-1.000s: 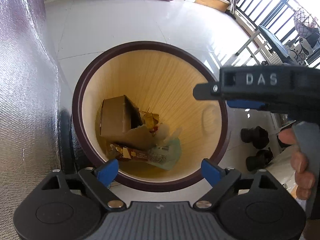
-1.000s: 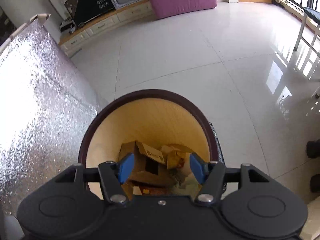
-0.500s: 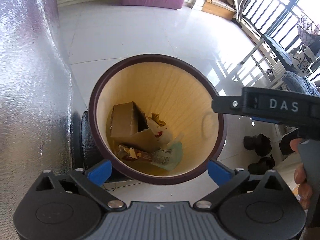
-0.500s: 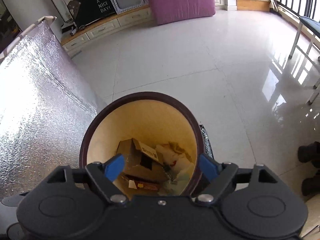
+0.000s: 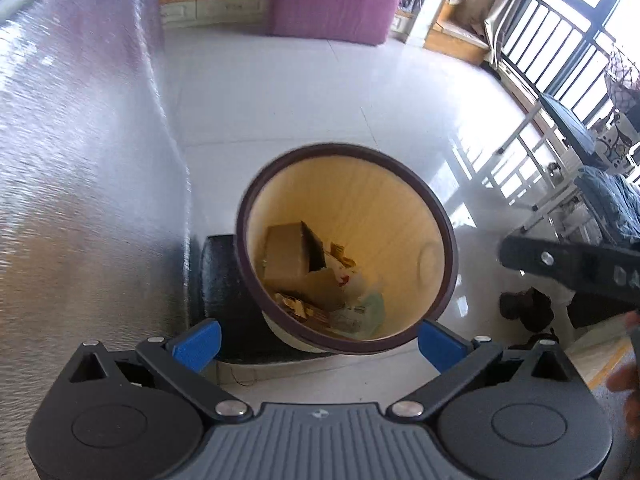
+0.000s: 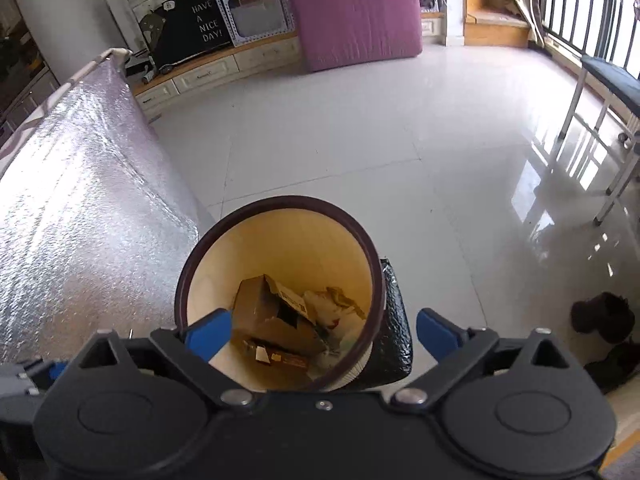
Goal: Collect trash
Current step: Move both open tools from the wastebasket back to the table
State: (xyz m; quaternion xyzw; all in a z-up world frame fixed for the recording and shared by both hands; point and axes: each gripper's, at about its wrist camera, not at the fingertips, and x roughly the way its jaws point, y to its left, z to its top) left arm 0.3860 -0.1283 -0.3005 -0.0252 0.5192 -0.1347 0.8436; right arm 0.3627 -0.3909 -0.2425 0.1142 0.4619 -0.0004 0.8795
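Note:
A round trash bin with a dark brown rim and pale wooden inside stands on the white tiled floor; the right wrist view looks into the same bin. Inside lie a torn cardboard box, crumpled wrappers and a pale green packet. My left gripper hangs above the bin's near rim, open and empty. My right gripper is over the near rim too, its jaws opening with nothing between them. Its black body and a person's fingers show at the right of the left wrist view.
A silver foil-covered surface rises close on the left of the bin. A black bag-like object leans against the bin. Dark shoes lie to the right; a pink mattress and low cabinets stand far back.
Both grippers have risen and drawn back from the bin, which now looks smaller. The right jaws have spread from about half to wide; the left jaws widened a little.

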